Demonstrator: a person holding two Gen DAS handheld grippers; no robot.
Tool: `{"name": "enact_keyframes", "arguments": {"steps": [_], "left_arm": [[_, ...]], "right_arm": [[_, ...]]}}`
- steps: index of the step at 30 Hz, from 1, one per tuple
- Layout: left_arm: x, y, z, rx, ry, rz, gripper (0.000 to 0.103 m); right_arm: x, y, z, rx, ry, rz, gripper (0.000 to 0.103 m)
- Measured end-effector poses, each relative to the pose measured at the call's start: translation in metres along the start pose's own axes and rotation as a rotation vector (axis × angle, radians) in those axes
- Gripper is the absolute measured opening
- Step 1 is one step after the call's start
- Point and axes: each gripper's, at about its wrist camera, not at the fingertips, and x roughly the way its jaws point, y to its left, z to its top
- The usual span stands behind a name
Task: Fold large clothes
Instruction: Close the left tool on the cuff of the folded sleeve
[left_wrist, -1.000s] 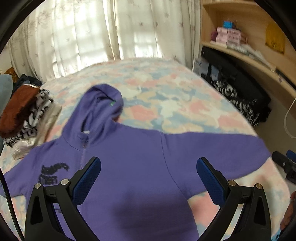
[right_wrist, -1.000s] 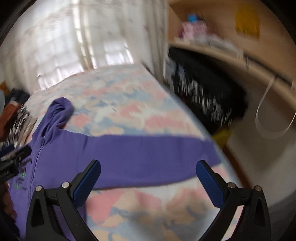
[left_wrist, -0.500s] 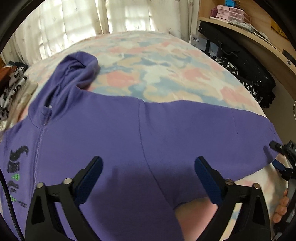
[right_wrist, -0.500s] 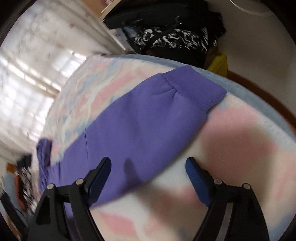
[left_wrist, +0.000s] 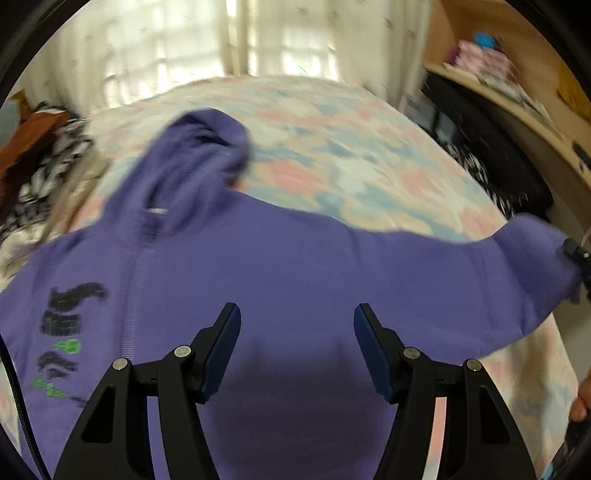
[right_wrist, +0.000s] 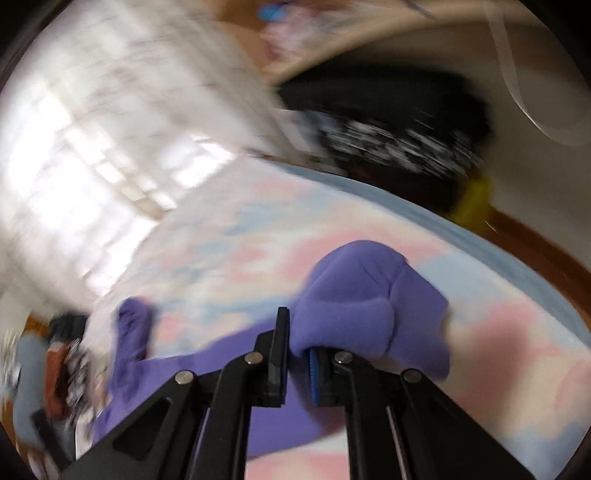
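Observation:
A purple zip hoodie (left_wrist: 295, 266) lies face up on the pastel bedspread (left_wrist: 351, 155), hood (left_wrist: 199, 147) toward the curtains. Black and green print marks its chest at the left. My left gripper (left_wrist: 297, 314) hovers over the hoodie's body; its jaws are closing, half apart, and the pads press on nothing. In the right wrist view, my right gripper (right_wrist: 297, 343) is shut on the bunched sleeve cuff (right_wrist: 354, 295), lifted off the bed. That gripper's tip (left_wrist: 576, 254) also shows at the sleeve's end in the left wrist view.
A pile of clothes (left_wrist: 37, 155) sits at the bed's left edge. Black bags (left_wrist: 491, 155) stand beside the bed on the right, under a wooden shelf (left_wrist: 517, 103) with boxes. Part of a hand (left_wrist: 581, 398) shows at the lower right. Curtains hang behind the bed.
My right gripper has closed on the sleeve cuff and raised it. The left gripper's jaws have narrowed, and the left view now shows the hood again.

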Motion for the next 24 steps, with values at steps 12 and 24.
{"name": "enact_keyframes", "arguments": {"steps": [12, 24], "left_arm": [[-0.03, 0.139, -0.03, -0.202, 0.009, 0.061, 0.062], [0.002, 0.152, -0.058, -0.256, 0.106, -0.17, 0.062]], "right_arm": [[0.057, 0.209, -0.139, -0.419, 0.318, 0.203, 0.024], [0.061, 0.181, -0.21, -0.356, 0.511, 0.237, 0.04]]}}
